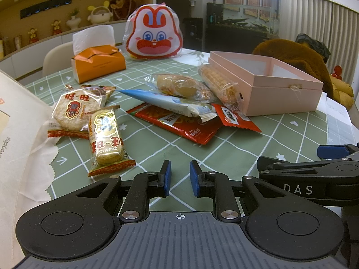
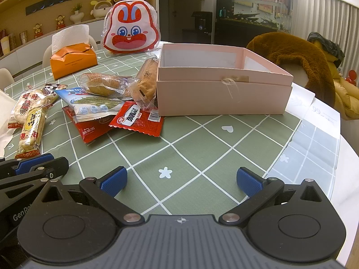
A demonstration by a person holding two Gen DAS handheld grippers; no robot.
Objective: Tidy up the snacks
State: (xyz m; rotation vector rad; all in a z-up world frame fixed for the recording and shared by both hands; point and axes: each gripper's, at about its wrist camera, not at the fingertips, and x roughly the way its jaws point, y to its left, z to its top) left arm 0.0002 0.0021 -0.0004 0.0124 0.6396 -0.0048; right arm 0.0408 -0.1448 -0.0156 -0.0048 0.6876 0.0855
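Only the right wrist view shows inside the pink box [image 2: 224,85]; snacks [image 2: 98,103] lie left of it. Right gripper [image 2: 181,181] spread, left gripper [image 1: 180,178] narrowly parted, both empty.

Light: warm, dimmish indoor | glare: top right, perhaps a window | edges: fisheye-bent | focus: sharp

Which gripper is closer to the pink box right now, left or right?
Right. The right gripper hovers open over the tablecloth facing the pink box, with bare cloth between them. The left gripper sits further left, by the snack pile, with the box off to its right.
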